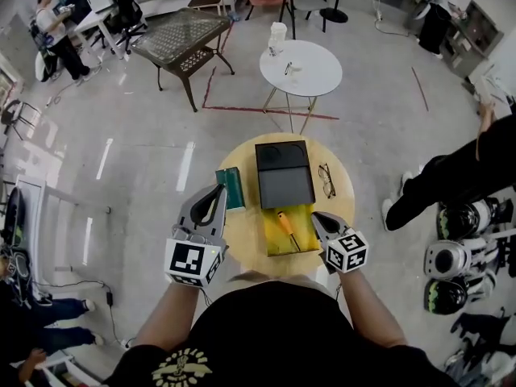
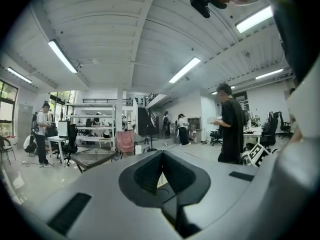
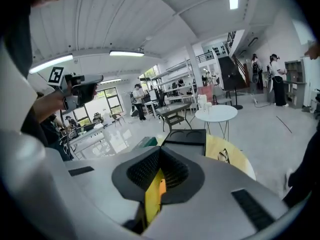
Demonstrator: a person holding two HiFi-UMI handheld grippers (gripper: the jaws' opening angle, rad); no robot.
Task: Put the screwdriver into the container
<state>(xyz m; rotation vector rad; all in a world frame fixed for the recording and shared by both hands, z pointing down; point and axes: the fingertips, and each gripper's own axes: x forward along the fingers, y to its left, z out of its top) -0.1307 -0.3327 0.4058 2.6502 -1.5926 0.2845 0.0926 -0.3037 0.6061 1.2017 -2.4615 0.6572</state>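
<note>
An orange-handled screwdriver lies inside the yellow container at the near side of the round wooden table. My right gripper hangs just right of the container, above its edge, shut with nothing in its jaws. In the right gripper view, its shut jaws frame the screwdriver and the yellow container below. My left gripper is over the table's left edge beside a green box, its tips together and empty. The left gripper view looks level out into the room.
A black box stands behind the container, a green box to its left, and glasses to its right. Beyond are a white round table and a glass-topped table. A person in black stands at the right.
</note>
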